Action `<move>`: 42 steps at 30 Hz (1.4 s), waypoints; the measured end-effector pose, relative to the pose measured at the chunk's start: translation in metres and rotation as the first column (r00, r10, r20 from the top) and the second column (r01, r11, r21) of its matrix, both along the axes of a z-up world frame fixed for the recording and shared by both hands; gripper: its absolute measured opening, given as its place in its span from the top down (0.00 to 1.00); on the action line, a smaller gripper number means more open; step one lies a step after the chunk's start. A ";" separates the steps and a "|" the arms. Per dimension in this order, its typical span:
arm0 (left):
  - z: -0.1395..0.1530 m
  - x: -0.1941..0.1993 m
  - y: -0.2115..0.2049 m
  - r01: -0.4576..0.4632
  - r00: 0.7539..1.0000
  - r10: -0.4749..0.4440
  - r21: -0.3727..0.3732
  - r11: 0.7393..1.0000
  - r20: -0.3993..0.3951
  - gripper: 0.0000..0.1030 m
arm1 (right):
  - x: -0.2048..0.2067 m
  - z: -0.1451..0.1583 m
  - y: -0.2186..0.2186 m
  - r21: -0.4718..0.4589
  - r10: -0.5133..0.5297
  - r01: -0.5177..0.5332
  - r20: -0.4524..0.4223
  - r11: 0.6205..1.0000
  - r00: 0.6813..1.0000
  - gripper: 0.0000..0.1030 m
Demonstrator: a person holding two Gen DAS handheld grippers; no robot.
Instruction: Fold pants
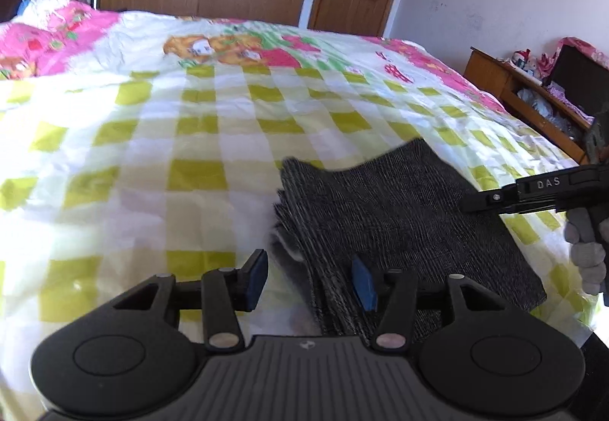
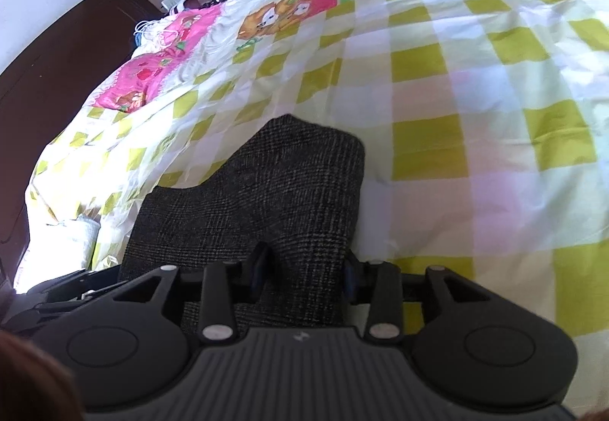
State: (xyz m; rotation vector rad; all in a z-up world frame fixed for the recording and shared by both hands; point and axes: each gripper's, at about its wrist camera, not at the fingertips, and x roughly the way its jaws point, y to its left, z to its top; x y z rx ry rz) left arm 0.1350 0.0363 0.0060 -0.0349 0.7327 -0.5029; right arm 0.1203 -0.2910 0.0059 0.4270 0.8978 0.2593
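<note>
left fingers stand apart, nothing pinched, hovering over the near edge of the folded grey pants lying on the checked bedspread. right gripper jaws apart too, fabric beneath them, pads not pressing it. gloved hand at right.

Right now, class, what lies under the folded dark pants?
The folded pants lie on the checked bedcover, which shows all around them. The cover directly beneath is hidden by the stacked cloth layers.
</note>
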 end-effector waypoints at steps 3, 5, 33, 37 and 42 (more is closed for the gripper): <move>0.020 0.001 -0.002 -0.016 0.997 0.016 -0.011 1.000 0.076 0.41 | -0.010 0.020 -0.003 -0.074 -0.053 0.061 0.096 0.995 0.994 0.65; 0.029 0.007 -0.013 -0.004 0.993 0.007 -0.020 1.000 0.117 0.41 | -0.010 0.035 0.002 -0.081 -0.045 0.059 0.161 0.995 0.986 0.65; 0.012 -0.032 -0.032 0.010 0.987 -0.027 0.107 0.994 0.160 0.41 | -0.035 0.034 0.040 -0.138 0.053 -0.032 0.156 0.990 0.986 0.82; -0.014 -0.039 -0.039 0.033 0.993 -0.055 0.211 0.977 0.100 0.40 | -0.069 0.025 0.051 -0.131 0.083 -0.069 0.105 0.989 0.991 0.82; -0.011 -0.039 -0.035 0.018 0.996 -0.033 0.175 0.984 0.082 0.40 | -0.076 0.004 0.060 -0.175 0.057 -0.046 0.058 0.983 0.997 0.83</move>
